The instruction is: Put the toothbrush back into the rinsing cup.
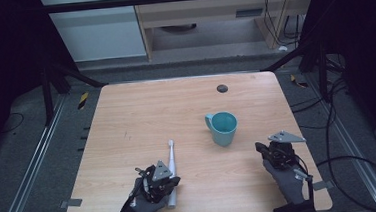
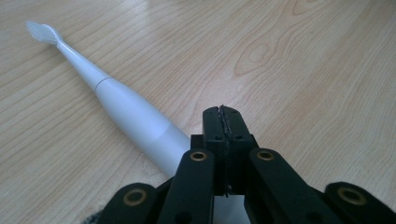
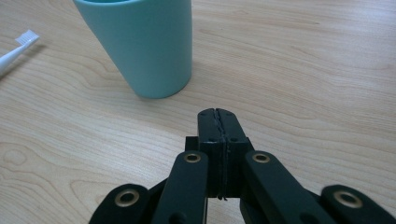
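Item: white electric toothbrush point(image 1: 171, 168), lying flat on the wooden table point(image 1: 126, 115) at near centre-left. Long axis runs near-to-far with a slight lean; bristle head at the far end, thick handle at the near end, where it passes beside and partly under the left gripper point(image 1: 157, 181). In the left gripper view the toothbrush point(image 2: 116, 105) stretches away to the upper left, its handle just left of the jaws, which are pressed together with nothing between them. Item: teal mug point(image 1: 222, 128), upright, handle to the left, right of the toothbrush head and well apart from it. Item: right gripper point(image 1: 274, 152), near right, jaws likewise together and empty; its own view has the mug point(image 3: 144, 46) just ahead and to the left. Nearer hand for the toothbrush: the left, by a wide margin. Judgement: the left jaws must part and shift left across the handle, square to its long axis, before any grasp.
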`<action>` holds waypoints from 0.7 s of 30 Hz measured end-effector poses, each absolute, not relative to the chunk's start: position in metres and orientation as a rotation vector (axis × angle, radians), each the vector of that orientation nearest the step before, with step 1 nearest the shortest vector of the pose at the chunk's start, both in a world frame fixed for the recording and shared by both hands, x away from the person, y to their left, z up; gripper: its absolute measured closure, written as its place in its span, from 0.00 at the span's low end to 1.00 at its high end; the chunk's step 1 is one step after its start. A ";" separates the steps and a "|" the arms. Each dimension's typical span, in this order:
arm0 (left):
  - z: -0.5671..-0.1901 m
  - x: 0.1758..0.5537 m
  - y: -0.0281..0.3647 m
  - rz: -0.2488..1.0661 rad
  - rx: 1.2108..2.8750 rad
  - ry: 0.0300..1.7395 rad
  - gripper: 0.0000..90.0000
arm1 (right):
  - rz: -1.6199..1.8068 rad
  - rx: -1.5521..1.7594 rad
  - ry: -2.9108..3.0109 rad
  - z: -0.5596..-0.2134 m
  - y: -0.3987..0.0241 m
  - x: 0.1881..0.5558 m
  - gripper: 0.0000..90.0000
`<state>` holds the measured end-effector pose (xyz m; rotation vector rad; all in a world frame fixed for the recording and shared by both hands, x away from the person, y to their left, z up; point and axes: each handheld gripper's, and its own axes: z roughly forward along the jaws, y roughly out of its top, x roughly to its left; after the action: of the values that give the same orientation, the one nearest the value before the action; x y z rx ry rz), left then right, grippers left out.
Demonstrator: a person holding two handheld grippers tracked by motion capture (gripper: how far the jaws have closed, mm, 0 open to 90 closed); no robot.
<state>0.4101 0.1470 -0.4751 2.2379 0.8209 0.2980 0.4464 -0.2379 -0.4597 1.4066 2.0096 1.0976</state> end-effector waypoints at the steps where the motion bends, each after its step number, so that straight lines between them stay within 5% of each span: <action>1: -0.475 0.410 0.147 0.296 2.238 0.822 1.00 | 1.091 1.401 2.010 -0.460 -0.238 0.447 1.00; 21: -0.478 0.401 0.157 0.279 2.261 0.824 1.00 | 1.087 1.400 2.012 -0.461 -0.238 0.447 1.00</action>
<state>0.4008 0.1567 -0.4781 2.2613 0.8235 0.2786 0.4474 -0.2378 -0.4609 1.4004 2.0124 1.0868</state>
